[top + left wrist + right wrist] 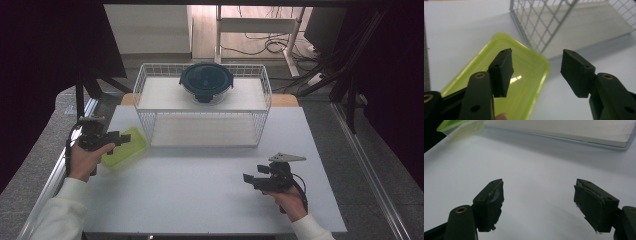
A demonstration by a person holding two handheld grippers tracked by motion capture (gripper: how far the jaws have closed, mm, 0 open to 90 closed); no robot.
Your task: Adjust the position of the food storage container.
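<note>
A lime-green rectangular lid [125, 146] lies on the white table, left of the wire rack. My left gripper [121, 137] hovers over it, open, jaws spread above the lid [524, 75] with nothing between them [536, 72]. My right gripper [254, 178] is open near the table's front right, above bare table [537, 202]; a corner of the green lid [451, 125] shows far off. A round container with a dark blue lid [206, 81] sits on the top shelf of the white wire rack [202, 102].
The wire rack [544, 27] stands at the back centre of the white table [200, 185], its lower shelf [574, 130] bare. A metal rail runs along the table's left edge. Cables and a desk frame lie on the floor behind.
</note>
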